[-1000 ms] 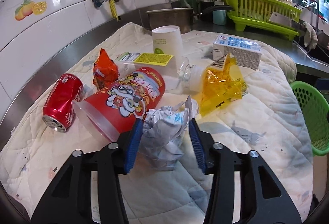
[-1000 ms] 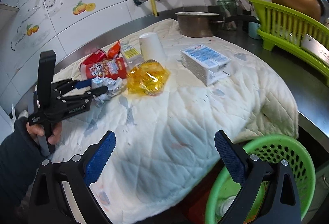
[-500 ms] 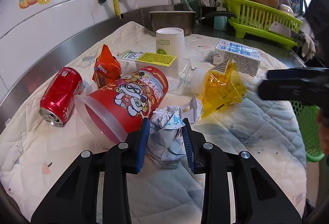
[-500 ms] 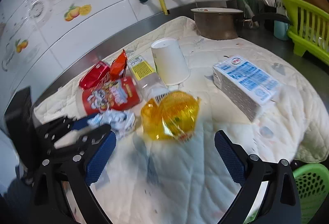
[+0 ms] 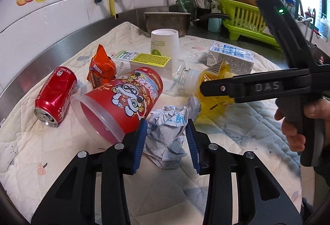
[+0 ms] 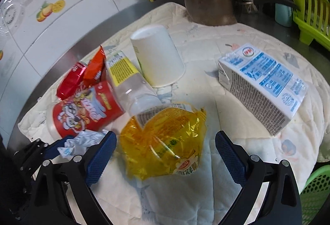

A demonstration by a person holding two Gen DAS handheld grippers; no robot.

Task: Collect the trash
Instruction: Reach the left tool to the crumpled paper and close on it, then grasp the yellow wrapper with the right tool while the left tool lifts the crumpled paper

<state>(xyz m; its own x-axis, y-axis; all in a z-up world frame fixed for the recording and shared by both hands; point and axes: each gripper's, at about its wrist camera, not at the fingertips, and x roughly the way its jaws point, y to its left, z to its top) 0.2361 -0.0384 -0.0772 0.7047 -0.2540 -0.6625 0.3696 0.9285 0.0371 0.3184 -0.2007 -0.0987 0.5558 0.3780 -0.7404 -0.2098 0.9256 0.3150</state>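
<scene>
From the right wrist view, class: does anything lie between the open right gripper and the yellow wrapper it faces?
Nothing visible does. The yellow wrapper lies directly between the blue pads of the right gripper, whose jaws stand wide apart. The crumpled paper sits off to the side, held by the left gripper.

The right tongs (image 6: 165, 154) stand wide open around a yellow wrapper (image 6: 165, 142) lying on the quilted cloth (image 6: 206, 194), pads clear of it on both sides. Beyond it lie a clear bottle (image 6: 132, 84), a white cup (image 6: 158, 55) upside down, a red tub (image 6: 82, 107) and a carton (image 6: 264, 84). The left tongs (image 6: 61, 147) hold crumpled paper (image 6: 82, 140) at lower left; a green basket (image 6: 315, 190) shows at lower right.
</scene>
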